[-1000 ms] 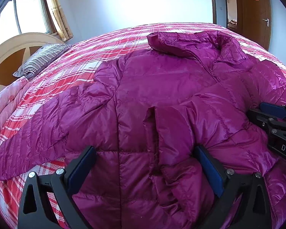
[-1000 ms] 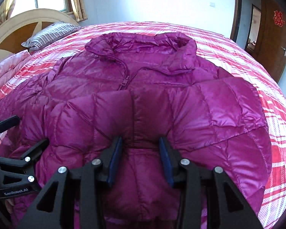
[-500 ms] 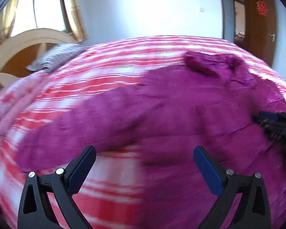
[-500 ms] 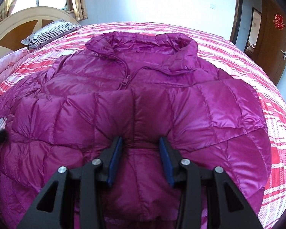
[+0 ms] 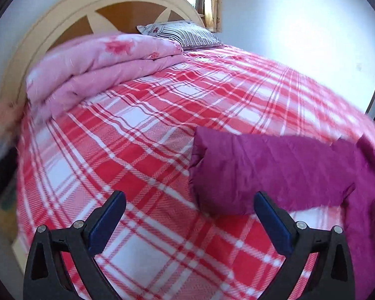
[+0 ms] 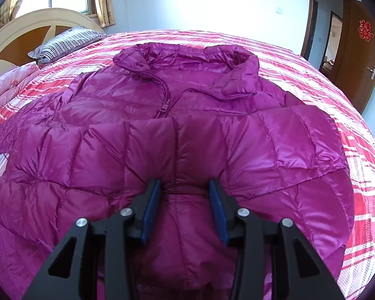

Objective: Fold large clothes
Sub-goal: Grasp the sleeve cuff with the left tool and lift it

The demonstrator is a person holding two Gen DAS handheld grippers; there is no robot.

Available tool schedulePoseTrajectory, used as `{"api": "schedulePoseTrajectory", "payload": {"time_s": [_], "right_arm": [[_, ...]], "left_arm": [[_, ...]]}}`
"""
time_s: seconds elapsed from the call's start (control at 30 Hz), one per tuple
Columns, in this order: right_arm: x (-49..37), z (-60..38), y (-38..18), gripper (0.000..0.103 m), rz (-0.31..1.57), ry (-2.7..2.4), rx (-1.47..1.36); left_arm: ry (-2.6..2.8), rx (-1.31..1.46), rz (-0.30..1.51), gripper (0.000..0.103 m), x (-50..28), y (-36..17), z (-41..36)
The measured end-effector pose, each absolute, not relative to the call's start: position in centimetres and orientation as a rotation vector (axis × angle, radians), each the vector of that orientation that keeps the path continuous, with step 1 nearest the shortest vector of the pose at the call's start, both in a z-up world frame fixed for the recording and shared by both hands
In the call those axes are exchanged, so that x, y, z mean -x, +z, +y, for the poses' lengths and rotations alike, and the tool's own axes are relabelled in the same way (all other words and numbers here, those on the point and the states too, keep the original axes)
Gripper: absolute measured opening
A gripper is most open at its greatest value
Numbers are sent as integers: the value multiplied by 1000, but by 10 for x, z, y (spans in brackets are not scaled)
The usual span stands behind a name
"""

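Red-and-white checked bedding (image 6: 357, 150) covers the bed, and the purple puffer jacket (image 6: 162, 130) lies spread across it, filling the middle of the right wrist frame, collar toward the top. At bottom centre the right gripper (image 6: 185, 187) pinches a fold of the jacket. In the left wrist frame the left gripper (image 5: 190, 198) stands open over bare bedding, the jacket's sleeve (image 5: 262, 170) at right. A pink quilt (image 5: 100, 65), striped pillow (image 5: 180, 35) and wooden headboard (image 5: 70, 12) fill the upper left.
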State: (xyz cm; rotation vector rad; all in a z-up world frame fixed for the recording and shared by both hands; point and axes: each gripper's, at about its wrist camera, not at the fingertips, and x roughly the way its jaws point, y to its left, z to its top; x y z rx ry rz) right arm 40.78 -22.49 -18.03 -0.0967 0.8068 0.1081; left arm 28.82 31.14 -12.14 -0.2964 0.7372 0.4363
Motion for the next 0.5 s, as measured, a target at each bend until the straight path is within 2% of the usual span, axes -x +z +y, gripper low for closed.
{"api": "schedulePoseTrajectory", "payload": {"time_s": [0.23,0.27,0.3,0.33,0.4,0.47,0.5], "right_arm": [[-407,-224,-180,44,804,105,107],[-407,-224,-180,44,804,105,106],[-407,-224,-180,44,803,106,104],[-407,-224,-180,44,803,107,103],[-407,-224,-180,44,803,107,103],[-407,-224,-180,44,803,107,102],[-407,-224,-180,44,803,108,102]], "left_arm": [[386,319,759,100,-335,-136,296],[392,319,768,91,-341,-140,296],[390,316,778,76,-345,-143,295],[383,311,799,69,-349,-148,295],[419,267,840,44,-356,-156,296],[406,271,831,33,-355,-156,300],[403,270,827,21,-355,-154,302]]}}
